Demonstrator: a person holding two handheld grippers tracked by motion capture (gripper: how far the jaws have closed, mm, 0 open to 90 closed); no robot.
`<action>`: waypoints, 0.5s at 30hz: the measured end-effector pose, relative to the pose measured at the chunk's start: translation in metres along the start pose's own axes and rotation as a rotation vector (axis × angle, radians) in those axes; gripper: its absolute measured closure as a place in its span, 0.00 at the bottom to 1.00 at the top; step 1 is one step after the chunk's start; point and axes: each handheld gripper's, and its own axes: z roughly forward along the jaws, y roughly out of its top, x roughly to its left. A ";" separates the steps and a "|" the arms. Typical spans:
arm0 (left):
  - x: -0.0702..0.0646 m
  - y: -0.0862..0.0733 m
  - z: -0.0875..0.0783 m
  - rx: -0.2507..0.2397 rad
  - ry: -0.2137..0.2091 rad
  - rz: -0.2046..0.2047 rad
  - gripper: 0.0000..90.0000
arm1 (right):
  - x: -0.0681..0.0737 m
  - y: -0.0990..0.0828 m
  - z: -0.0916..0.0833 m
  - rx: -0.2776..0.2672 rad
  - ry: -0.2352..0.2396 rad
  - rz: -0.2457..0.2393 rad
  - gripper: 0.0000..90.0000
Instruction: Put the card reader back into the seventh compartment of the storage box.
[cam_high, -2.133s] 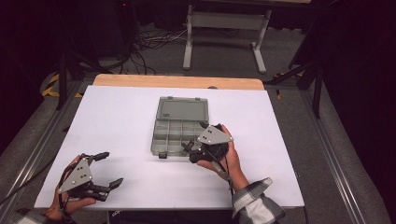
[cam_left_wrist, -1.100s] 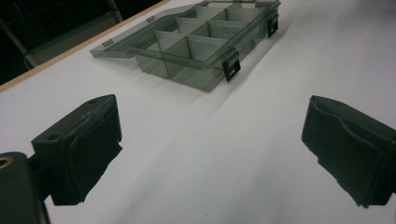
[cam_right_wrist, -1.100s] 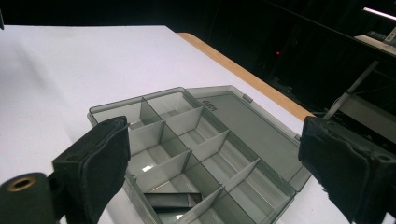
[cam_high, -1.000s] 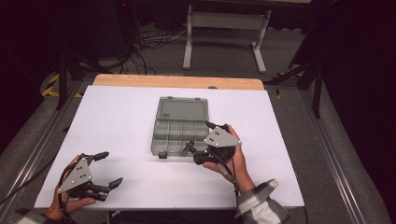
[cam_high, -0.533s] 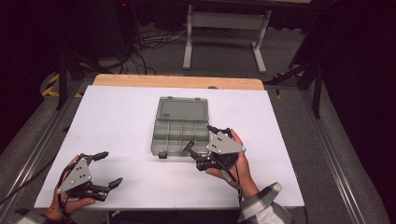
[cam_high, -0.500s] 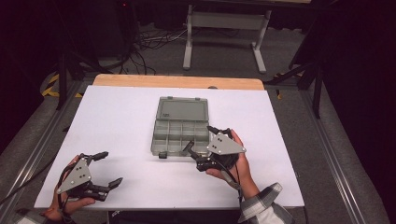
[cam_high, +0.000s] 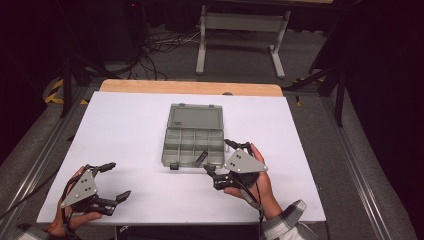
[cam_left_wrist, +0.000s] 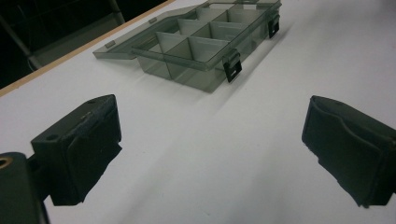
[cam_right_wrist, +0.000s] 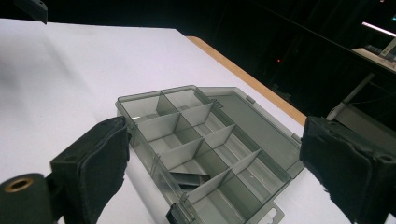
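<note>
Now the compartment box (cam_high: 194, 141) lies near the middle of the white table (cam_high: 125, 125), with its lid (cam_high: 195, 116) opened flat on the far side, toward the wooden edge (cam_high: 190, 87). With the lid open, its long axis runs from the person's side to the far side of the table; the two black latches (cam_left_wrist: 232, 66) are on the near wall, facing the person. Inside, one dark flat piece (cam_right_wrist: 189, 178) lies in a compartment of the near row, on the right side. The right gripper (cam_high: 220, 160) is just beside the near right corner of the box, held in the right hand (cam_high: 260, 185); its jaws stand wide apart and hold nothing, and in the right gripper view the box is seen between them but not touched. The left gripper (cam_high: 114, 181) is well apart from the box, near the front left corner of the table, also wide open and empty.
</note>
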 end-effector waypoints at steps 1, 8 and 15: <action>0.000 0.000 0.000 -0.001 0.001 0.001 0.06 | 0.000 0.000 -0.001 0.000 -0.001 0.001 0.10; -0.001 0.000 0.000 -0.004 -0.001 -0.003 0.06 | 0.000 -0.002 -0.008 0.006 -0.016 0.000 0.11; 0.000 0.000 0.000 0.001 -0.003 0.001 0.06 | 0.001 -0.004 -0.014 0.010 -0.024 -0.007 0.10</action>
